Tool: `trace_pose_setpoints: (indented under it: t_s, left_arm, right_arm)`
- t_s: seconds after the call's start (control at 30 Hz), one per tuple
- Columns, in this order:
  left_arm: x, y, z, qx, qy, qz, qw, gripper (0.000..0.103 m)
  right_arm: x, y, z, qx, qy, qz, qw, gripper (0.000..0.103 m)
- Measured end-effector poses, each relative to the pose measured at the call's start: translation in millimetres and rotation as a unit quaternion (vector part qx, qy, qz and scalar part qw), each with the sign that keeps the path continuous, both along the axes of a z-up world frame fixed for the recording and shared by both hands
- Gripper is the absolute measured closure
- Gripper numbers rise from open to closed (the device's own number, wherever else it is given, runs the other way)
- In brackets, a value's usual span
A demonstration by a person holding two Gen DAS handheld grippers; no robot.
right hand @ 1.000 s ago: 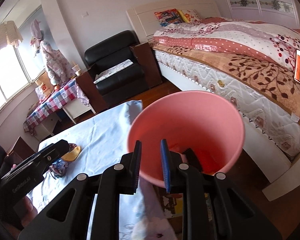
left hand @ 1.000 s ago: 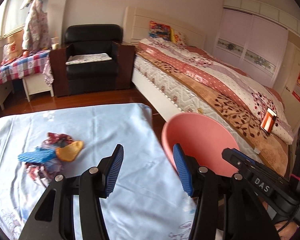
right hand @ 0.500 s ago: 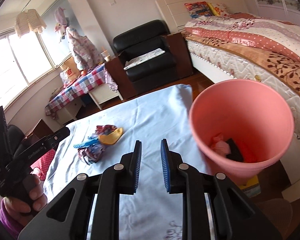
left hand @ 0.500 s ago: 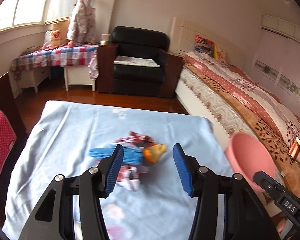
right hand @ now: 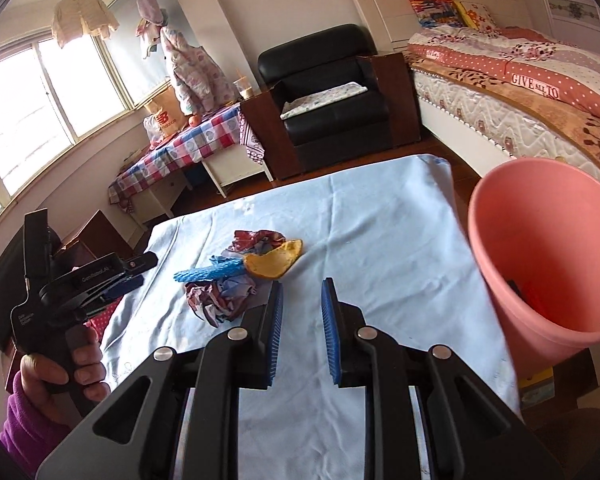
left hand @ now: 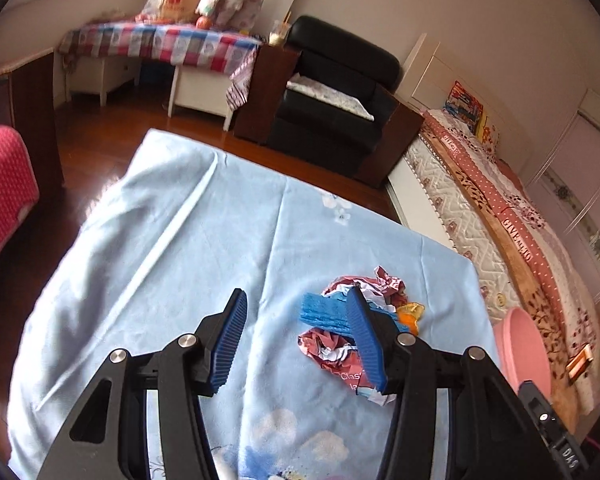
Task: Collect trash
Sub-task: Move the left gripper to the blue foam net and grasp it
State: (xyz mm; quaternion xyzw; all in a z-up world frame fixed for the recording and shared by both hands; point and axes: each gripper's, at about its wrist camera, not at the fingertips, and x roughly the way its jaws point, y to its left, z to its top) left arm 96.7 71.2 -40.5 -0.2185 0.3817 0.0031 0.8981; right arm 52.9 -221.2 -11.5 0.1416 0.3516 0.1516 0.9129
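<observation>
A trash pile lies on the light blue tablecloth [left hand: 188, 240]: crumpled red-and-white wrappers [left hand: 332, 354], a blue corrugated strip [left hand: 324, 314] and an orange peel [left hand: 410, 314]. In the right wrist view the pile shows as wrappers [right hand: 220, 296], strip [right hand: 210, 272] and peel [right hand: 274, 262]. My left gripper [left hand: 296, 340] is open and empty, just left of the pile, above the cloth. My right gripper [right hand: 300, 320] is empty with a narrow gap between its jaws, right of the pile. A pink bin [right hand: 548, 256] stands off the table's right edge, with some trash inside; it also shows in the left wrist view [left hand: 524, 352].
A bed [right hand: 520, 80] runs along the right behind the bin. A black armchair [left hand: 332, 108] and a checked-cloth table [left hand: 160, 44] stand beyond the table. A red dotted chair [left hand: 0, 192] is at the left. Wooden floor surrounds the table.
Both grippers have swung left from the pink bin toward the trash pile. The left gripper has come down closer to the pile. The right jaws have opened slightly.
</observation>
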Motion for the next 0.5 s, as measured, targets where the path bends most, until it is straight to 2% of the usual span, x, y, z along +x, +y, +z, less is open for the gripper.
trace_pose_setpoints:
  t_s: [0.13,0.37,0.43,0.5]
  left_arm:
    - [11.2,-6.5,-8.7,-0.022,0.015,-0.02,0.9995,0.052]
    - [26.6,-27.0,-20.4,-0.013,0.022,-0.064,0.9976,0.053]
    - [29.5,-29.7,-23.6,-0.015,0.026,-0.072,0.997,0.059]
    - [30.3,-31.8,-25.6,-0.012,0.023,-0.077,0.9967,0.077]
  right_arm:
    - [9.9,15.1,-3.4,0.0,0.004,0.011,1.0,0.083]
    - [20.2,33.2,-16.9,-0.008,0.024,0.022,0.999,0.083]
    - [22.3,34.0,-20.6,-0.007,0.028,0.02,0.999,0.083]
    - [25.8,35.0,-22.6,-0.005,0.033,0.02,0.999,0.083]
